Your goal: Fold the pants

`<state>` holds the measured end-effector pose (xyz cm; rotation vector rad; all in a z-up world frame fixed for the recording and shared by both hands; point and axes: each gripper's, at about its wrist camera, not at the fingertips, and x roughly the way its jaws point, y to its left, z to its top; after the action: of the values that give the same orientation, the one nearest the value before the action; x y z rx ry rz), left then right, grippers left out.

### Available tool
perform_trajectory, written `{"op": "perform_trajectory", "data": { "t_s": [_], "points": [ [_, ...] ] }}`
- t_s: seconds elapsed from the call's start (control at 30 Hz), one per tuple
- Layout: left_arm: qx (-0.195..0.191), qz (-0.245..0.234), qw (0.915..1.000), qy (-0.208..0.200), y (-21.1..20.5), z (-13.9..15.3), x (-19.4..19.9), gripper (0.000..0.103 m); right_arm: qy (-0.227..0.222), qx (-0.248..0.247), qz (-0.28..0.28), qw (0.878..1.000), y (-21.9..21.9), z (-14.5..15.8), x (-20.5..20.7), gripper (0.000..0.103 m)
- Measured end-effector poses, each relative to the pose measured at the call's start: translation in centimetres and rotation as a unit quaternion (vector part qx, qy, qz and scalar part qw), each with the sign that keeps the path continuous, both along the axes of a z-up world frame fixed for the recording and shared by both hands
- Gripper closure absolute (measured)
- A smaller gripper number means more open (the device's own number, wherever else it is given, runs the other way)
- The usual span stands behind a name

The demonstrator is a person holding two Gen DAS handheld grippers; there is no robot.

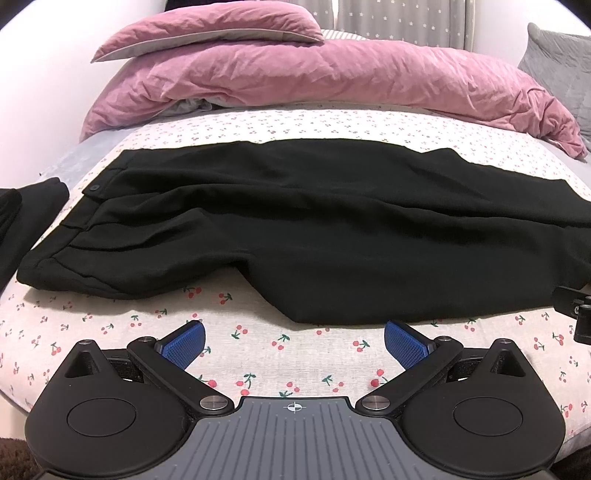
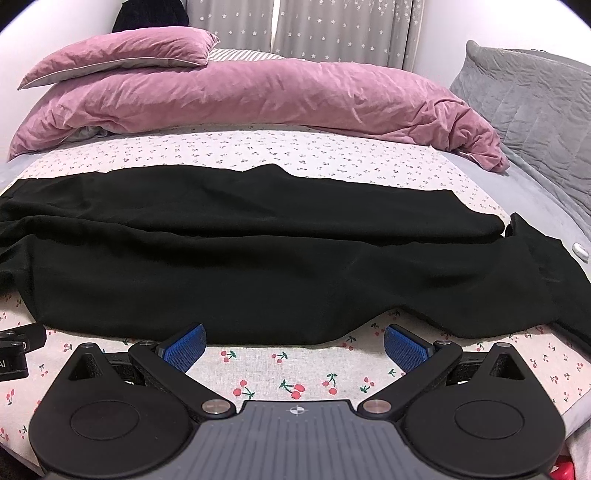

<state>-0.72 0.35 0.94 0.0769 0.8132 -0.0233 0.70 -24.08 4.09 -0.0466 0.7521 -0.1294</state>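
Observation:
Black pants lie flat across the cherry-print sheet, waistband with a button at the left, legs running off to the right. In the right wrist view the pants show both legs, the near one ending at the far right. My left gripper hovers open just short of the pants' near edge, blue pads wide apart with nothing between them. My right gripper is open too, close to the near leg's hem edge, its blue pads empty.
A pink duvet and pink pillow are heaped at the back of the bed. A grey quilted cushion stands at the right. Another black garment lies at the left edge. A small white object rests on the grey cover.

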Motion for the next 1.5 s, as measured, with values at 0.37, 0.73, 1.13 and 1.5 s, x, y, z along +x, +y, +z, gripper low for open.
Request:
{"op": "perform_trajectory", "data": {
  "t_s": [0.37,0.73,1.13,1.5],
  "points": [
    [-0.006,-0.002,0.9999,-0.014,0.3,0.3,-0.2,0.0,-0.016,0.004,0.001,1.0,-0.3,0.6,-0.3,0.0],
    [-0.053,-0.017,0.9983,-0.018,3.4,0.7,1.0,0.0,-0.058,-0.046,0.035,0.997,-1.1,1.1,-0.5,0.0],
    [-0.124,0.065,0.9901,0.004,15.3,0.0,3.1,0.0,0.009,0.044,-0.017,0.999,-8.7,0.2,0.0,0.0],
    [-0.27,0.176,0.9467,0.013,25.7,-2.0,4.2,0.026,0.017,0.172,-0.084,0.981,-16.2,-1.1,-0.6,0.001]
  ]
}}
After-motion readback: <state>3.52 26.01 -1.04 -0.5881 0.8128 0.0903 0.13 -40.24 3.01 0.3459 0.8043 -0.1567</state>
